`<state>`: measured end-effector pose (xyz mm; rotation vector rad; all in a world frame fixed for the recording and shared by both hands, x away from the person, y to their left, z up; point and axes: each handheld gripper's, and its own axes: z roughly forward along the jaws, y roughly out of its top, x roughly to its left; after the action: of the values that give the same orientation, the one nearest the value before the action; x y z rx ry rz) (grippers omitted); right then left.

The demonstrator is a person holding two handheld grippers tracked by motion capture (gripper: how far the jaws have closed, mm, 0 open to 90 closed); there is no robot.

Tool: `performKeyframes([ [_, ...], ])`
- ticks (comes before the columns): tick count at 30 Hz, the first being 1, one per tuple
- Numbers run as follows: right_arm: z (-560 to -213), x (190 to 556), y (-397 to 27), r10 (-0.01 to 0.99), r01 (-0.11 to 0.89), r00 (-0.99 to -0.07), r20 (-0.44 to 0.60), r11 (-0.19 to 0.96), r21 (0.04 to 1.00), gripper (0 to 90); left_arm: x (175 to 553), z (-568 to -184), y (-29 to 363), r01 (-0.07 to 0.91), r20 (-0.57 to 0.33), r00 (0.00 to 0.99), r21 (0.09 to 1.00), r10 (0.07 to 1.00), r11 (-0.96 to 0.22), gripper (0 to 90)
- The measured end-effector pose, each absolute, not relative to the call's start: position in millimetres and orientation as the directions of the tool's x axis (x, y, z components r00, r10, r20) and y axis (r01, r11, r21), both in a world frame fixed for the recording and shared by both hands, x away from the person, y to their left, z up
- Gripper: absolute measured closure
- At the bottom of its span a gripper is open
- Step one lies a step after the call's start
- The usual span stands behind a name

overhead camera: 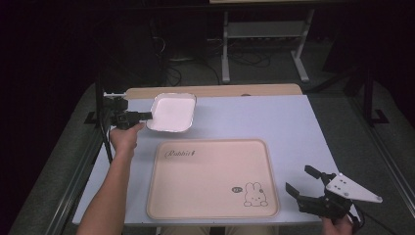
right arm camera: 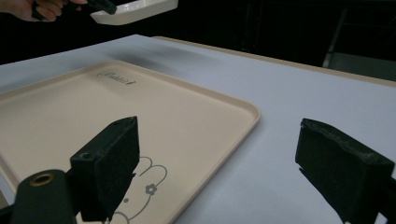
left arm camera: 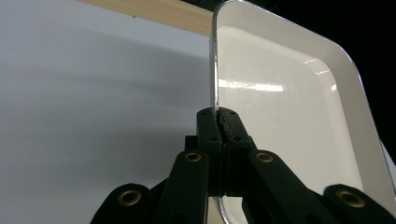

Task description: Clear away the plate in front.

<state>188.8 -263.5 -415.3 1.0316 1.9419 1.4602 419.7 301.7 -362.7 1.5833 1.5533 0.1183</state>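
Note:
A white rectangular dish [overhead camera: 171, 112] hangs above the back left of the table, held by its left rim. My left gripper [overhead camera: 147, 115] is shut on that rim; in the left gripper view the jaws pinch the edge of the dish [left arm camera: 280, 107] at the left gripper [left arm camera: 225, 122]. The lifted dish [right arm camera: 135, 11] also shows in the right gripper view, top left. A beige tray [overhead camera: 213, 178] with a rabbit drawing lies in the middle front. My right gripper [overhead camera: 302, 180] stands open at the front right, beside the tray [right arm camera: 140, 112], the right gripper [right arm camera: 219, 163] empty.
The pale table [overhead camera: 254, 117] has a wooden strip [overhead camera: 220, 90] along its back edge. Beyond it stand a metal frame [overhead camera: 264, 34] and cables on the floor. A black post [overhead camera: 100, 112] rises at the table's left edge.

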Motion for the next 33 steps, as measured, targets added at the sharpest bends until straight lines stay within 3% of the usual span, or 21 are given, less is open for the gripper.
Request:
performKeyframes([
  [19, -414.4, 187.7, -260.5, 0.806, 0.267, -0.592, 0.033, 0.157, 0.951, 12.8, 386.6, -364.5, 305.9, 0.766, -0.494, 0.273, 0.630, 0.825, 0.124, 88.9],
  [33, -414.6, 187.6, -256.9, 0.803, 0.267, -0.596, 0.013, 0.183, 0.946, 12.8, 368.9, -377.4, 312.3, 0.785, -0.500, 0.252, 0.606, 0.829, 0.127, 88.9],
])
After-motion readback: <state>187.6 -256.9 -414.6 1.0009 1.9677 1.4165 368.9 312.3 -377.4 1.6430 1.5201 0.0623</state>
